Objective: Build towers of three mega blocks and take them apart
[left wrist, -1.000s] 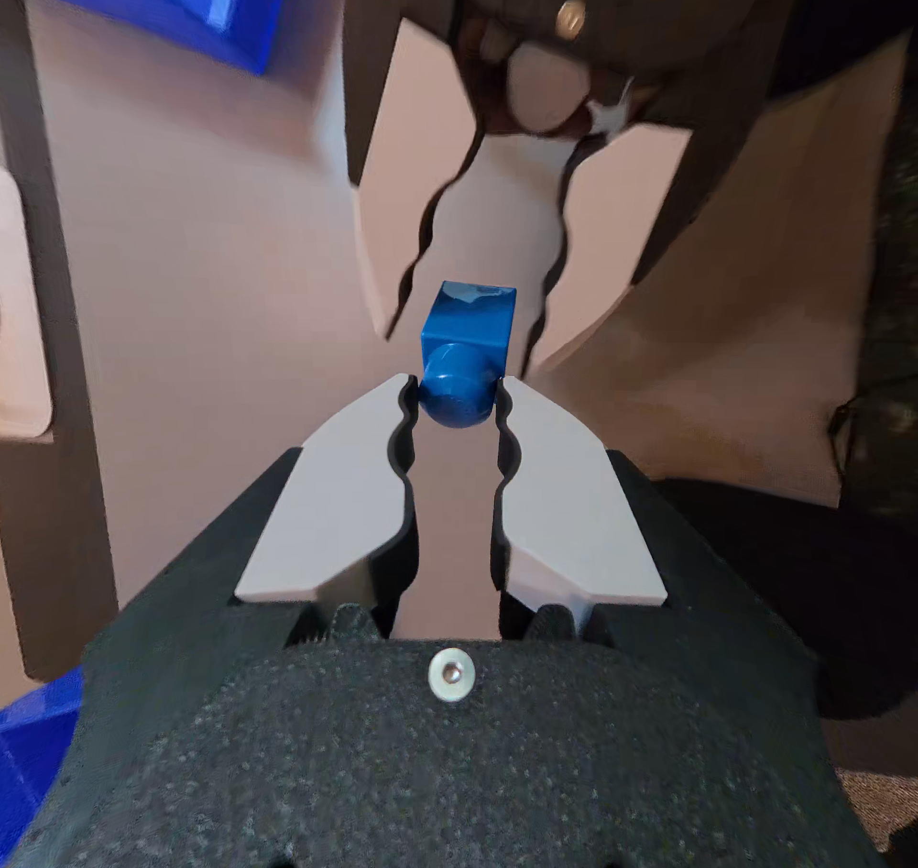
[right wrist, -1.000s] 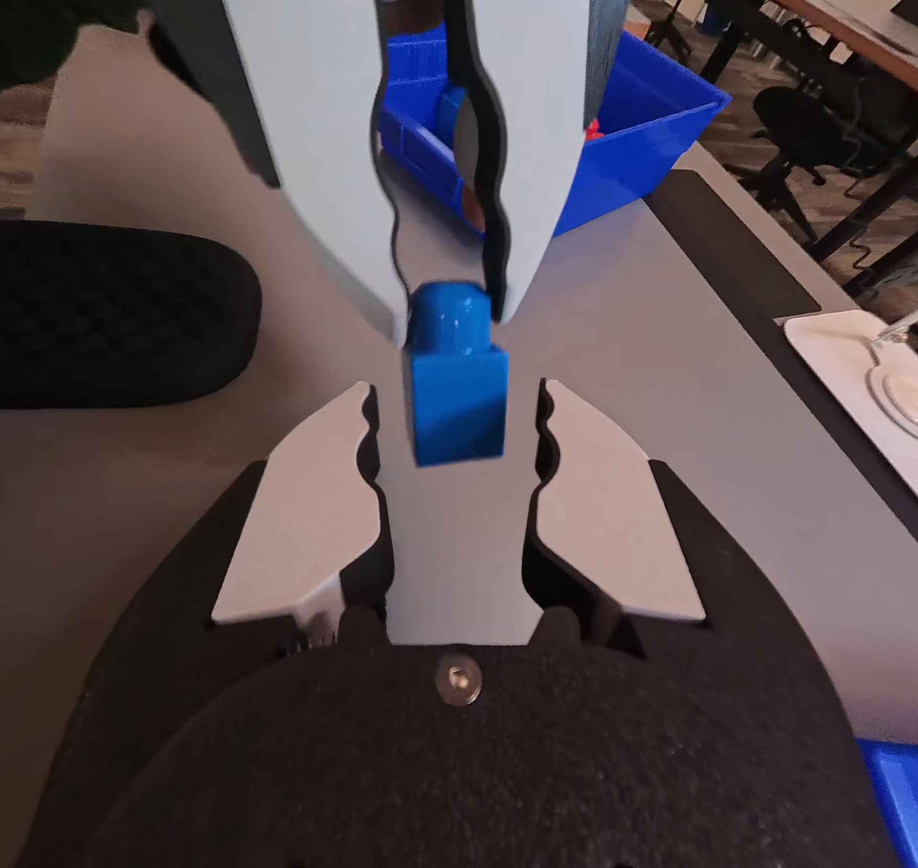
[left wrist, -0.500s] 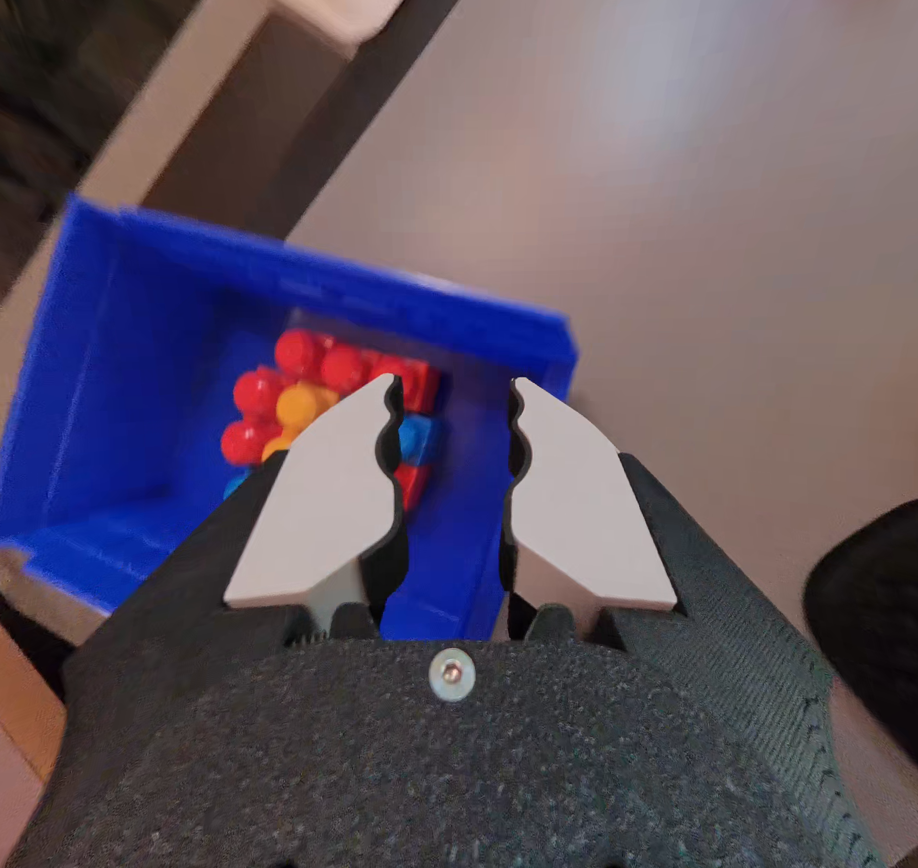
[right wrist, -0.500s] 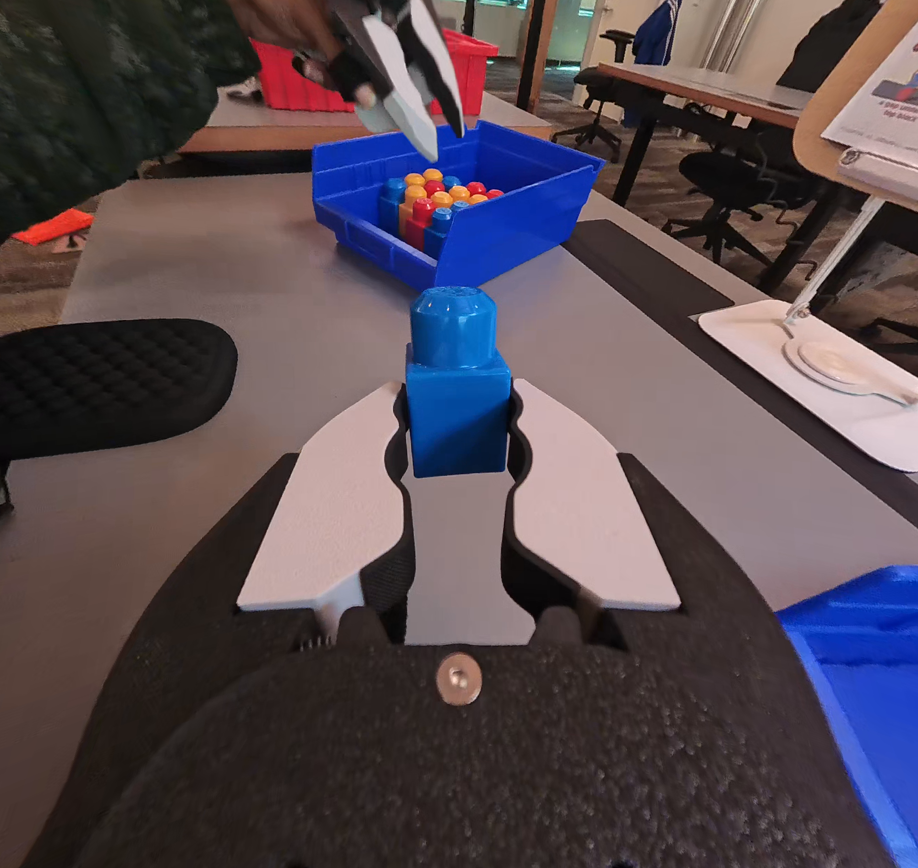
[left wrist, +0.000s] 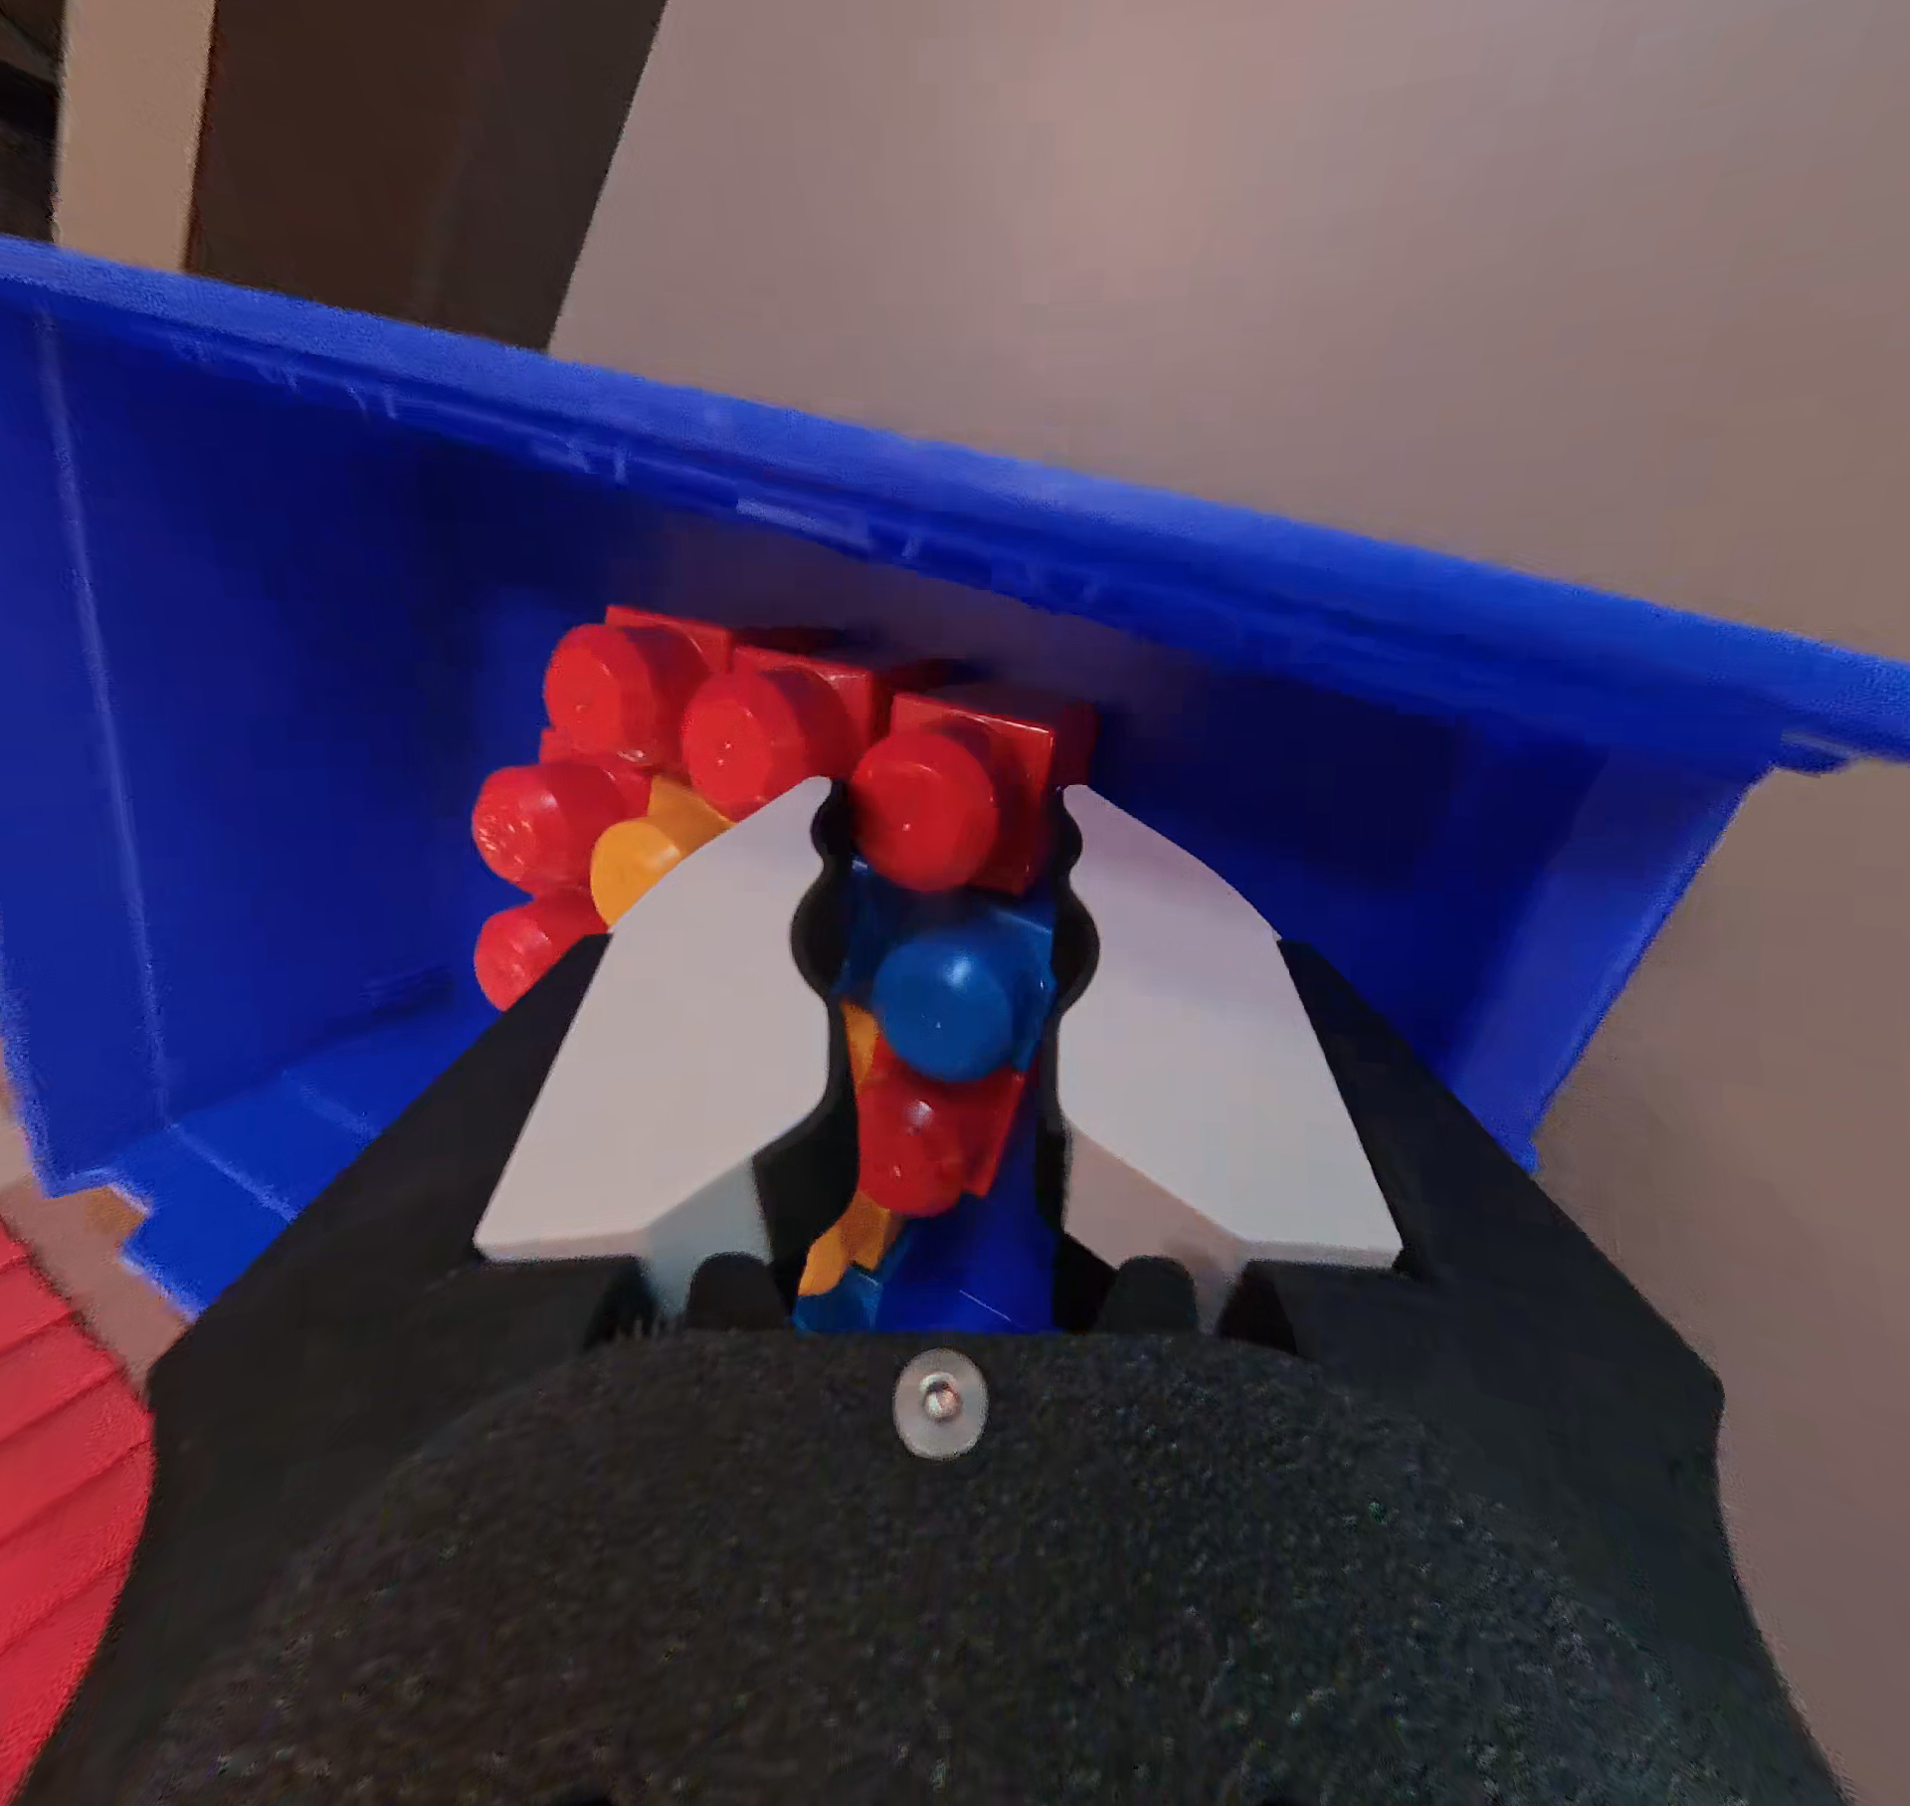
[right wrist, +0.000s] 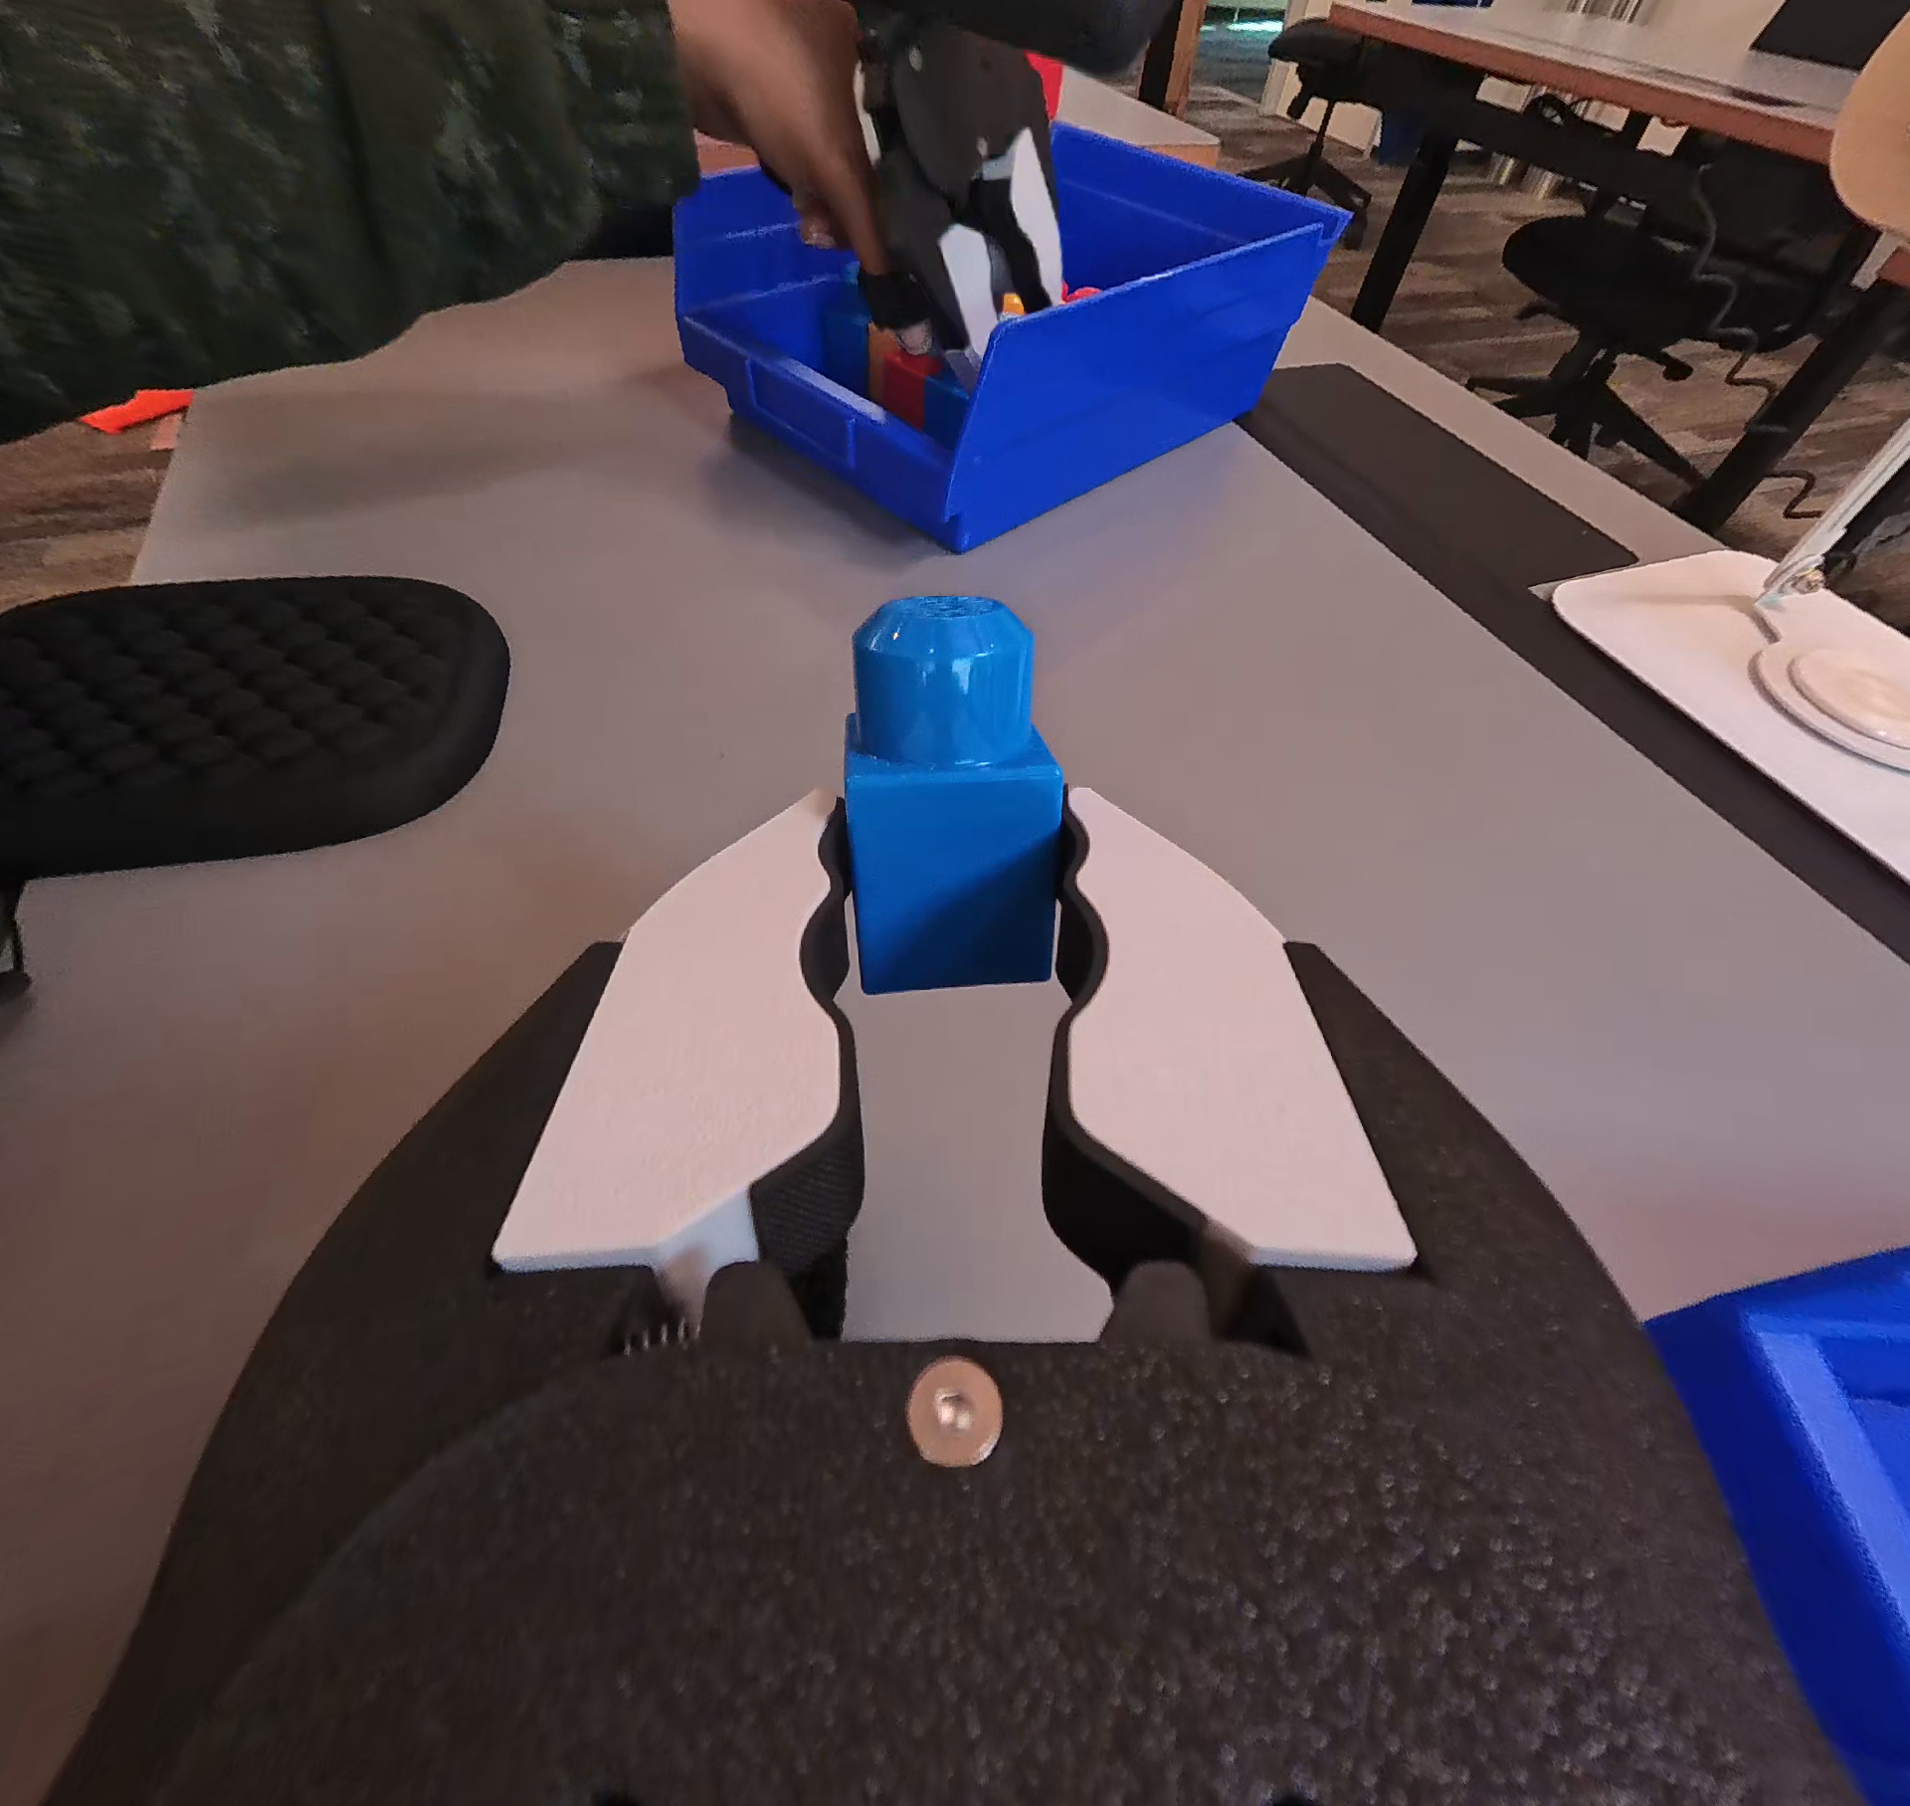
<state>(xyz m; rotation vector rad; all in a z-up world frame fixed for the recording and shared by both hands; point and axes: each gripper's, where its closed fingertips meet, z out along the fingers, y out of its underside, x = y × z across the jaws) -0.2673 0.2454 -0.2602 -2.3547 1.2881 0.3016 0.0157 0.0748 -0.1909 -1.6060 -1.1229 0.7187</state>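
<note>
My right gripper (right wrist: 951,810) is shut on a blue mega block (right wrist: 951,878) and holds it upright, stud up, over the grey table (right wrist: 620,568). My left gripper (left wrist: 946,805) is open and reaches down into the blue bin (left wrist: 930,505). Its fingertips stand on either side of a red block (left wrist: 956,805) at the bin's far wall. Behind that tip lie a blue block (left wrist: 946,1007) and another red block (left wrist: 920,1152). More red blocks (left wrist: 610,692) and an orange one (left wrist: 641,862) sit to the left. The right wrist view shows the left gripper (right wrist: 972,309) inside the bin (right wrist: 1137,381).
A black padded rest (right wrist: 227,702) lies at the table's left. A white lamp base (right wrist: 1757,661) sits at the right on a dark strip (right wrist: 1447,474). A second blue bin (right wrist: 1798,1446) is at the near right. A red bin (left wrist: 52,1446) is beside the left gripper. Spacing between my two grippers at the tips: around 35 centimeters.
My left gripper let go of the blue block's stud, swung to the blue bin and dropped in over the blocks. My right gripper shut on the blue block and now holds it alone.
</note>
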